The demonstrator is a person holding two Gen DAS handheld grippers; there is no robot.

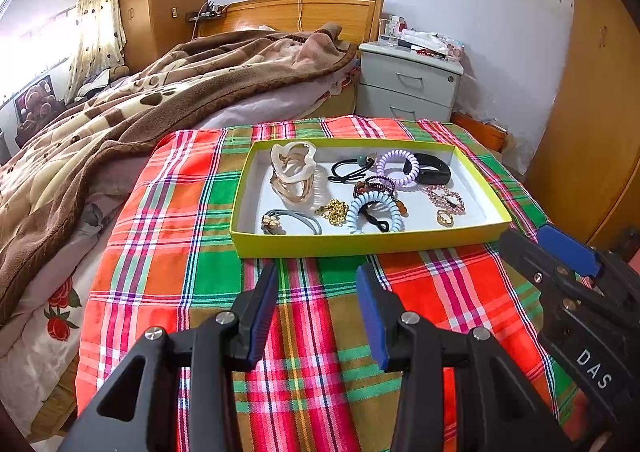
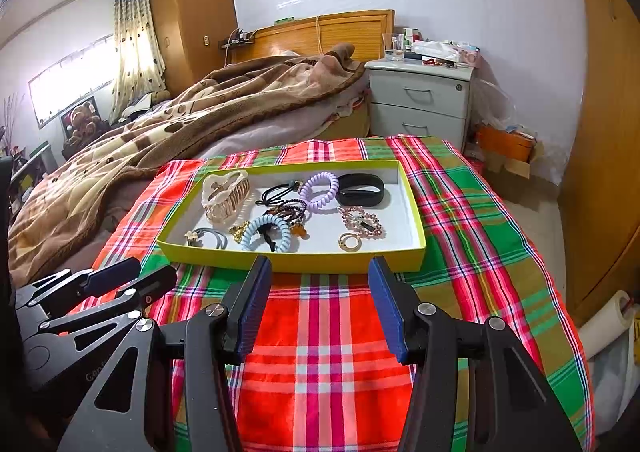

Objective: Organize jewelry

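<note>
Black left gripper with blue pads, silver screws, apparently "DAS" lettering.

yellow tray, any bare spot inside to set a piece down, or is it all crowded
The shallow yellow cardboard tray is crowded through its middle. Bare white floor shows at the right end, between the gold ring and the right wall, and in the near left corner beside the grey hair tie. The plaid cloth between the tray and the hand-held grippers is also free.

The left claw and right claw hover side by side, jaws apart, holding nothing.
</note>
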